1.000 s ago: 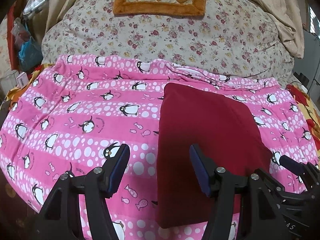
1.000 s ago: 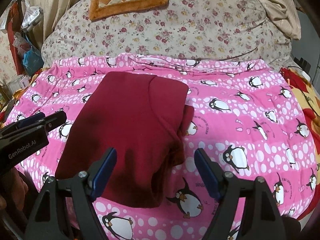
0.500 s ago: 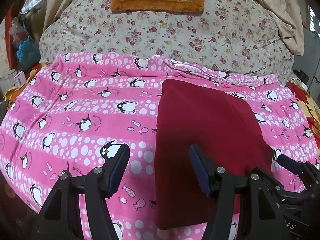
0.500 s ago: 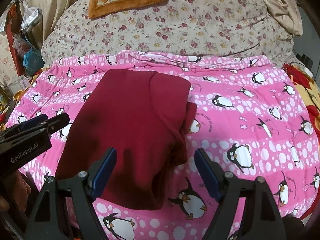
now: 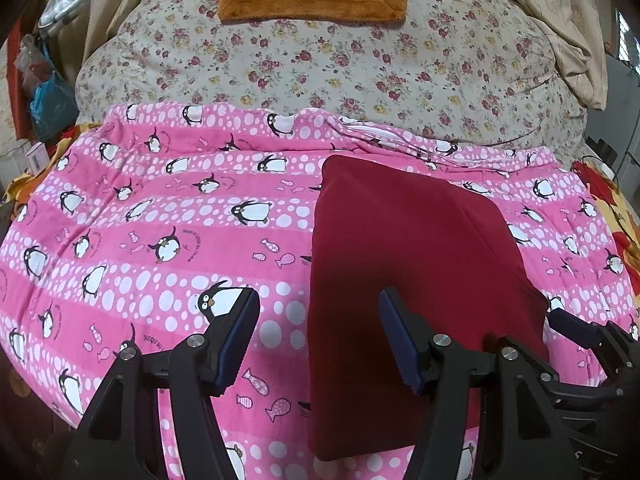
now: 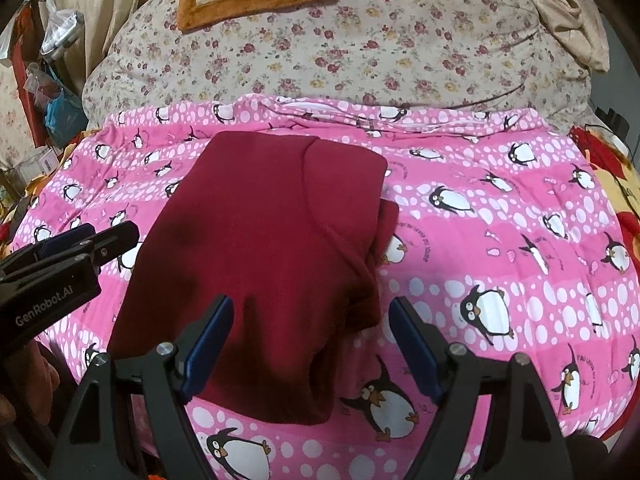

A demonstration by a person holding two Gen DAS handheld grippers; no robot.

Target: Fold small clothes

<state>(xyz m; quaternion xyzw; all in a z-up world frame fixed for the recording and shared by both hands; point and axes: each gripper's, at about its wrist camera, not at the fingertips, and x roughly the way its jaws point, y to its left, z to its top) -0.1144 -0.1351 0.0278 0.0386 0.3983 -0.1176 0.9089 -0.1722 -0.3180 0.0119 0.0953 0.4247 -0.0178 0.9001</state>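
The garment [image 6: 264, 264], dark red and already folded into a narrow stack, lies flat on the penguin blanket [image 6: 500, 240]. It sits just ahead of both grippers: in front of and under the right gripper [image 6: 310, 344], and ahead and to the right of the left gripper [image 5: 316, 336]. Both grippers gape wide and hold nothing; whether their fingers touch the cloth I cannot tell.

The garment looks soft, limp and light, a thick knit that should sag and slide on itself when lifted. A loose layer bulges at its right edge, just ahead of the right gripper's right finger [image 6: 412, 344]. The near hem, between the right gripper's fingers, seems the best hold: pinching all layers together there, with the left gripper taking the near left corner, should let the stack fold away evenly. A one-layer pinch would likely undo it.
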